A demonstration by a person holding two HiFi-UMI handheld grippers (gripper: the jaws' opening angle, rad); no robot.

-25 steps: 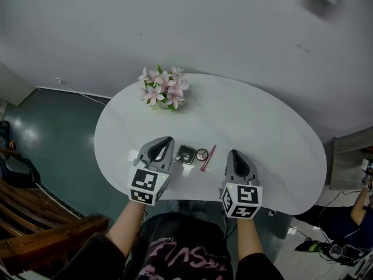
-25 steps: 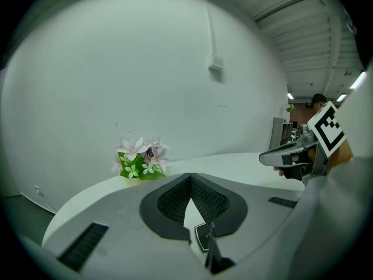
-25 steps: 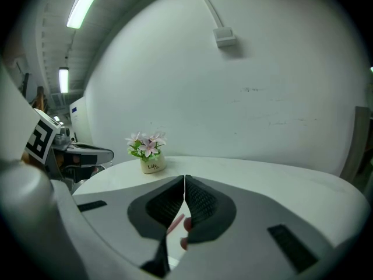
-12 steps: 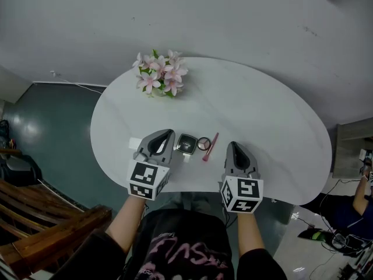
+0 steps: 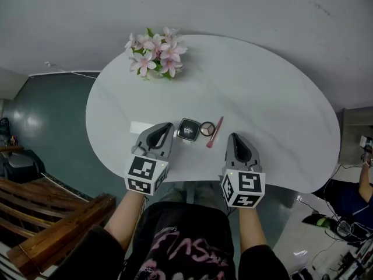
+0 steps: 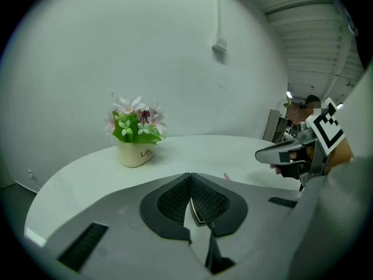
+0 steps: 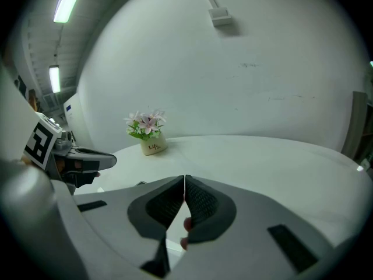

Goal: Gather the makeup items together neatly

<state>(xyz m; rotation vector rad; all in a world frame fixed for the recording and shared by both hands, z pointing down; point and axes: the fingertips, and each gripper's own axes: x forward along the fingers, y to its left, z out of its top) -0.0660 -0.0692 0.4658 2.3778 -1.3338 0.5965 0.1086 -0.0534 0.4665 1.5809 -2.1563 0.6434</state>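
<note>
Noted white oval desk; far edge close to a grey wall, near edge curving below the hands. Found wide bare top to the right and toward the back. Found less room on the left, with the rim dropping to dark teal floor.

Logged left claw with pads pressed together, nothing clamped. Logged right claw likewise: pads together, empty. Placed both over the near rim, apart from each other.

Located makeup row between them:
- black square compact just beside the left claw's tip
- round compact right against it, contact not certain
- pink stick lying tilted just right of that, near the right claw but clear of it

Spotted flat white piece alone on the left claw's outer side, near the rim.

Marked flower pot at the far left rim, well apart from the row. Saw wooden chair off the desk at lower left, and a person at the far right.
</note>
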